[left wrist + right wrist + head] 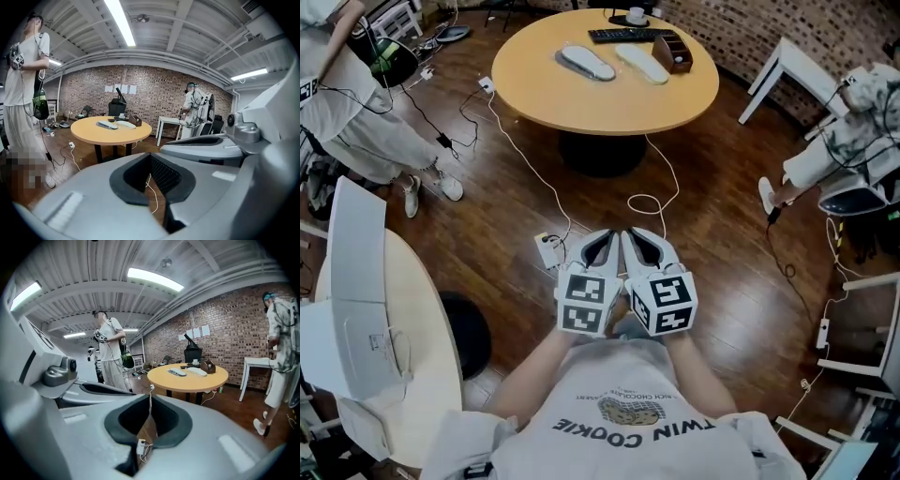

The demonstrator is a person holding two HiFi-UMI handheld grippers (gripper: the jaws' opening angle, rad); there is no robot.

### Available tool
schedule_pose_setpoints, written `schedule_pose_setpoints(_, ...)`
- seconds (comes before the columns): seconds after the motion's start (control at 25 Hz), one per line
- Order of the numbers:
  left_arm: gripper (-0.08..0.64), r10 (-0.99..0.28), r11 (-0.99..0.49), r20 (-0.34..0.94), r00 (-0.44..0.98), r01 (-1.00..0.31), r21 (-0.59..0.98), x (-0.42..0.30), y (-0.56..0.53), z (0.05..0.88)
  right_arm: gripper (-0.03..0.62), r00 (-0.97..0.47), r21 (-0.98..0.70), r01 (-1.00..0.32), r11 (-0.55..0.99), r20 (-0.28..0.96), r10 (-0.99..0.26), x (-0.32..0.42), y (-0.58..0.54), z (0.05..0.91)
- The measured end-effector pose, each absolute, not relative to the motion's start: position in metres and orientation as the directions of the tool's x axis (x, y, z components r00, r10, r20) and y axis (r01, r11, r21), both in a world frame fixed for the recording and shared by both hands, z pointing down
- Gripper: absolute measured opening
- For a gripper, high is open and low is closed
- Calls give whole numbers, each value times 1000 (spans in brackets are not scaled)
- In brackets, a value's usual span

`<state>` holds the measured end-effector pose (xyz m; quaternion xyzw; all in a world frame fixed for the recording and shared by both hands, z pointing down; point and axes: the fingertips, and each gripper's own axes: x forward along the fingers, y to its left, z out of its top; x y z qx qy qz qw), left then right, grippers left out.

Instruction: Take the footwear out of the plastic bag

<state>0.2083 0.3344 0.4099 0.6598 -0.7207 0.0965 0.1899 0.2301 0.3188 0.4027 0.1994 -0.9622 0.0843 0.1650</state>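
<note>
Near the person's chest, over the wooden floor (722,262), the left gripper (598,242) and the right gripper (643,242) sit side by side, almost touching, both pointing toward the far side of the room. Their marker cubes face up at the head camera. In the left gripper view the fingers (187,183) are clenched together at the tips with nothing between them. The right gripper view shows the same: its fingers (114,422) are clenched on nothing, and only floor shows through the gap behind the pads.

The footwear (588,62) lies well apart from both grippers, on the far round counter (581,103). It is two pale, flat pieces lying side by side near the counter's far edge. Whether a plastic bag wraps them cannot be told from here. A black keyboard (622,35) lies just beyond them, a brown box (673,53) stands to their right, and a white cup (636,15) sits at the far rim.

A white power strip (549,251) rests on the floor just left of the grippers, with a white cable (525,155) running from it toward the counter. One person (356,103) stands at far left, another (844,141) at the right.
</note>
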Motion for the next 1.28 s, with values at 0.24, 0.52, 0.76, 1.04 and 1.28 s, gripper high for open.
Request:
schedule_pose_setpoints(0.24,0,-907,109,417,-56,-988,105,185,306,418,12,-865,-118,-423,898,346,-362,209,289,412)
schedule_pose_setpoints(0.52,0,-900,144,427,-89,-985,97,145,246,425,12,-877,-130,-395,909,349,-331,169,228,421)
schedule_pose_setpoints(0.76,0,-890,193,437,-132,-976,98,108,183,424,12,-889,-145,-352,925,359,-283,131,166,422)
schedule_pose_setpoints(1.04,0,-870,253,458,-183,-963,96,75,114,426,12,-904,-160,-308,938,357,-236,99,96,419)
schedule_pose_setpoints(1.28,0,-857,290,463,-228,-955,65,54,77,423,12,-918,-170,-271,947,341,-202,81,57,416)
